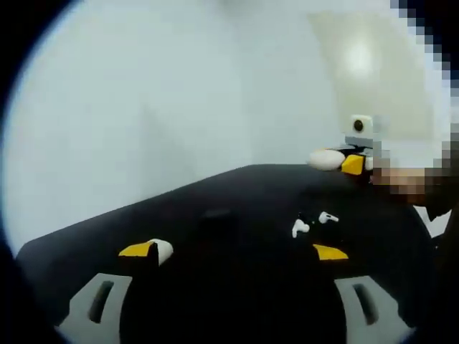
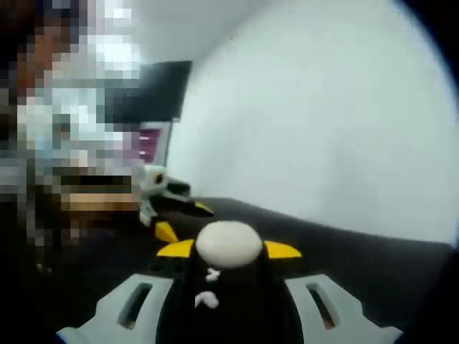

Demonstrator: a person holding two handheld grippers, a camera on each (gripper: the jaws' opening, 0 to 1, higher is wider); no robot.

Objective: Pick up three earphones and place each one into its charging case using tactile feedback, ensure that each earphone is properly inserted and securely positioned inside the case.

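Two white earphones lie close together on the black table, ahead and right of my left gripper, which is wide open and holds nothing. A white rounded bit sits at its left fingertip. Beyond the earphones, my right gripper is raised above the table, shut on a white oval charging case. In the right gripper view the case is clamped between the yellow tips of my right gripper, with two small white earphones blurred below it. The left gripper shows beyond.
A dim dark lump sits on the table ahead of the left gripper. A pale wall rises behind the table's far edge. A person stands at the left of the right gripper view, beside a dark screen.
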